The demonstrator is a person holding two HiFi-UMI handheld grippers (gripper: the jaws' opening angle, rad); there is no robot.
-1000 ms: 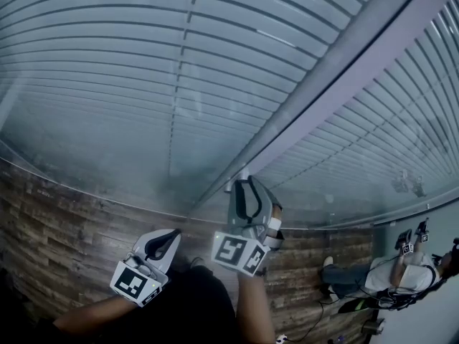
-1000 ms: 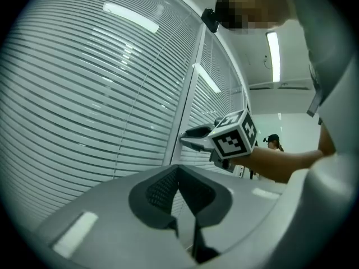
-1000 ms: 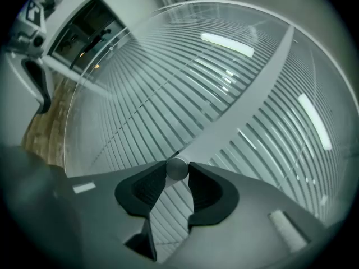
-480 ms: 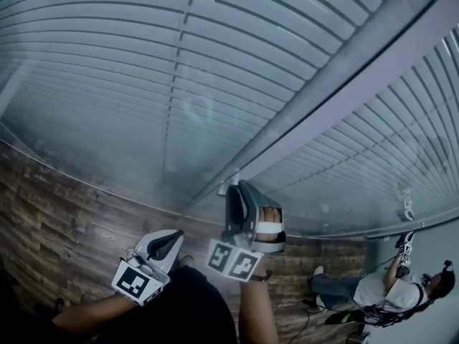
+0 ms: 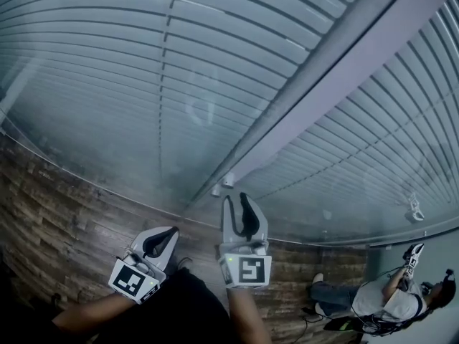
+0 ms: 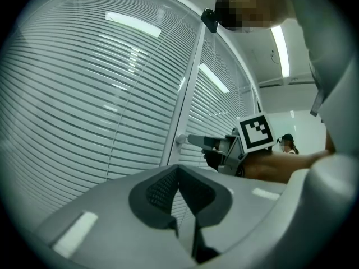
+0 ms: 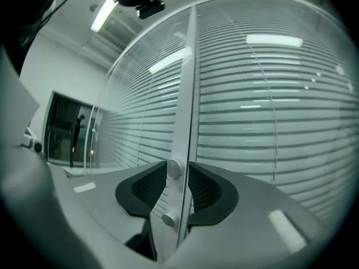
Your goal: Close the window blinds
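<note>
White slatted blinds (image 5: 107,63) hang behind glass on both sides of a pale upright frame post (image 5: 344,63). Two small white knobs (image 5: 228,180) sit low on that post. My right gripper (image 5: 242,201) points at them with its tips just short of them and its jaws open. In the right gripper view the upper knob (image 7: 174,168) shows between the dark pads (image 7: 147,188) of the right gripper (image 7: 177,174), and the lower knob (image 7: 167,218) is below it. My left gripper (image 5: 159,242) hangs lower left, shut and empty, its tips (image 6: 179,170) together.
Wood-pattern floor (image 5: 57,213) runs under the glass wall. Another person (image 5: 380,299) with grippers stands at the lower right. In the left gripper view the right gripper (image 6: 196,140) shows reaching to the post (image 6: 188,94).
My right gripper has rolled so its marker cube faces the head camera, and its jaws now point straight at the two knobs. The left gripper has stayed put.
</note>
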